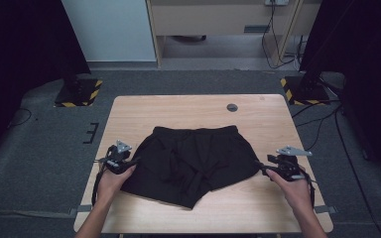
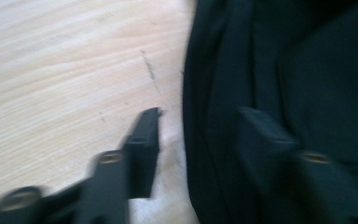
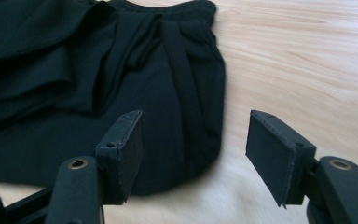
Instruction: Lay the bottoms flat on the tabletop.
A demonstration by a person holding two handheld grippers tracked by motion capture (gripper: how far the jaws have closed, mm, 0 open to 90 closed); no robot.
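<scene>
A pair of black shorts [image 1: 193, 161] lies rumpled on the wooden table [image 1: 203, 111], waistband toward the far edge and its legs bunched toward the front. My left gripper [image 1: 131, 162] sits at the garment's left edge. In the left gripper view it [image 2: 200, 116] is open, one jaw over bare wood and the other over the black fabric [image 2: 284, 70]. My right gripper [image 1: 262, 166] is at the shorts' right edge. In the right gripper view it [image 3: 193, 119] stands open, with the cloth's [image 3: 74, 70] rounded hem just ahead of the jaws and nothing pinched.
A round cable hole [image 1: 232, 107] sits near the table's far edge. Two stands with yellow-black striped bases [image 1: 79, 91] [image 1: 302, 89] flank the far corners on the grey carpet. Cables trail on the floor at right, and bare wood surrounds the shorts.
</scene>
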